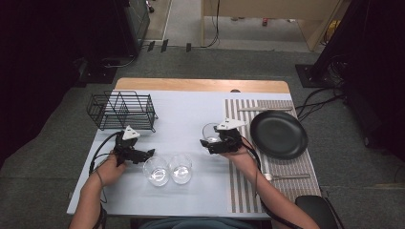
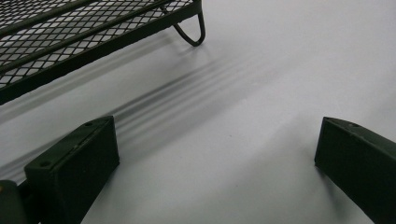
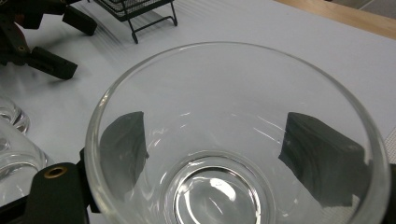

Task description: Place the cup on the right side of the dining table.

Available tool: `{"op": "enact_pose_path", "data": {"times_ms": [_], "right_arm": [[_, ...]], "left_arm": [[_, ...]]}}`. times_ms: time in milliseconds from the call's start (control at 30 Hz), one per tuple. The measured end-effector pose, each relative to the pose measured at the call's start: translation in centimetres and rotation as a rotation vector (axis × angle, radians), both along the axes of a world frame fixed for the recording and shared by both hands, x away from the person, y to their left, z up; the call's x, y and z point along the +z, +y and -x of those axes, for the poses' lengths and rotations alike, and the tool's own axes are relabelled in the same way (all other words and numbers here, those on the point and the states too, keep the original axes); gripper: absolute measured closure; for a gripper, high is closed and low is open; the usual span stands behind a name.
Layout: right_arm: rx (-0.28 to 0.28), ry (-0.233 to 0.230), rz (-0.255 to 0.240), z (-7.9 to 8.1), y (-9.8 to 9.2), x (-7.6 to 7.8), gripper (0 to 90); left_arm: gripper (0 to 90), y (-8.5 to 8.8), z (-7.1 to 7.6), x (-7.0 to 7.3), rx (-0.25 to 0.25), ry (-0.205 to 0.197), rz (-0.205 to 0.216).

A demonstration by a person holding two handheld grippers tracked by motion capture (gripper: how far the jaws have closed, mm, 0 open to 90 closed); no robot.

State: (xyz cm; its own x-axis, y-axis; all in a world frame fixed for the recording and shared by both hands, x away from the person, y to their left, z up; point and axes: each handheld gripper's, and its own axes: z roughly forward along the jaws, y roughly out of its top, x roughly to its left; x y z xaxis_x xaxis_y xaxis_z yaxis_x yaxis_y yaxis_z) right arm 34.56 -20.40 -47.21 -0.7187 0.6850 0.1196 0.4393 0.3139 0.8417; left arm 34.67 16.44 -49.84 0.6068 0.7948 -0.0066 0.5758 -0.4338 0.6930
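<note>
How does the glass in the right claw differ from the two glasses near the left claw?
The held glass sits between the right claw's jaws, which press on its sides; the two glasses stand free, untouched. The held glass is beside the striped mat, nearer the black plate; the pair stand side by side just right of the open left claw. All three are clear, empty and mouth-up.

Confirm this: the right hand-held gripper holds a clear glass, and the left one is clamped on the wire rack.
Not quite. The right hand-held gripper does hold the clear glass, but the left hand-held gripper is open over bare table, beside the wire rack, as the left gripper view shows.
</note>
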Motion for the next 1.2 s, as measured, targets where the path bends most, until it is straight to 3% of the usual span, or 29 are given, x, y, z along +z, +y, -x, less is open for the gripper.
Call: {"op": "enact_pose_path", "data": {"times_ms": [1200], "right_arm": [[-0.038, 0.011, -0.008, -2.2, -0.7, -0.1, 19.7]], "left_arm": [[0.0, 0.0, 0.0, 0.0, 0.0, 0.0, -0.001]]}}
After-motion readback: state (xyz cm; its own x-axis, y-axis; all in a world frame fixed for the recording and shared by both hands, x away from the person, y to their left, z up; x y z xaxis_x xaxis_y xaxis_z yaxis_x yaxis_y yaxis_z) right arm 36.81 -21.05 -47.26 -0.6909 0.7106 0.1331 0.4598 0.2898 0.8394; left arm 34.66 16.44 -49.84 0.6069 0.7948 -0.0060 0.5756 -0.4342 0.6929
